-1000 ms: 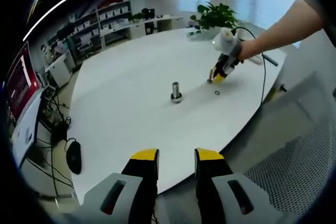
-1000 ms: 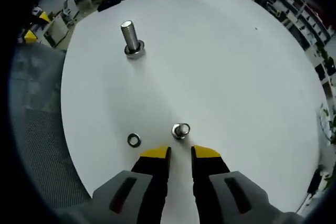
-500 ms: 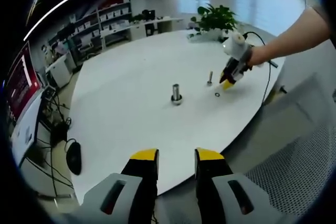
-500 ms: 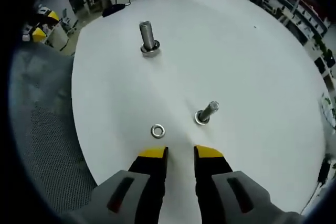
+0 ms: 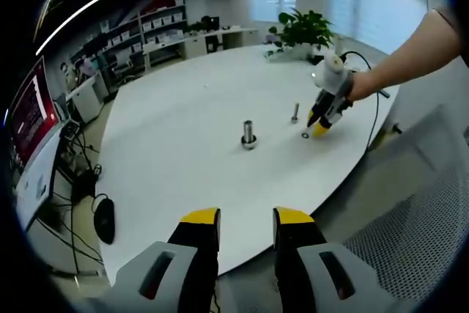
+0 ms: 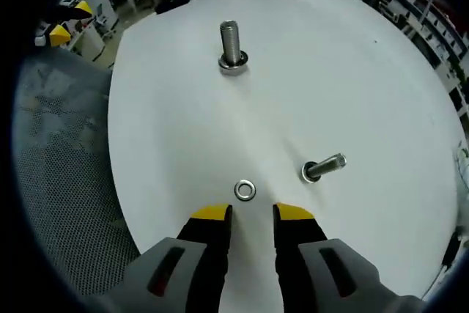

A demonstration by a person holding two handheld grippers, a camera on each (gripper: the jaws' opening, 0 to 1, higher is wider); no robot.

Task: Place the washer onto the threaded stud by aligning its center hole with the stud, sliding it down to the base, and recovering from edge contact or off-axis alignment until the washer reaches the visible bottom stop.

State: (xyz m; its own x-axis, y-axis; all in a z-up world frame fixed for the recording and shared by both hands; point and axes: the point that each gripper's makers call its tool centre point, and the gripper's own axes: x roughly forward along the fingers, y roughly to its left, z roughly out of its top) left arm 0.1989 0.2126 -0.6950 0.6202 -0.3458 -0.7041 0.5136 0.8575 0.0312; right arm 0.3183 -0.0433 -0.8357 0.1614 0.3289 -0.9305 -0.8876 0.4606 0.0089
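The right tool (image 6: 249,215) points steeply downward, jaws slightly parted and empty. The left tool (image 5: 246,218) is held level, jaws likewise apart, gripping nothing. A bare forearm (image 5: 407,53) carries the right one.

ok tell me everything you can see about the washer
The washer is a small flat ring of shiny silver metal with a round centre hole. It lies flat on the white table, loose, just ahead of the right gripper, whose jaws stand open and not touching it. It sits beside the small stud, not on it. In the left gripper view it shows as a tiny ring by the right gripper's yellow tips.
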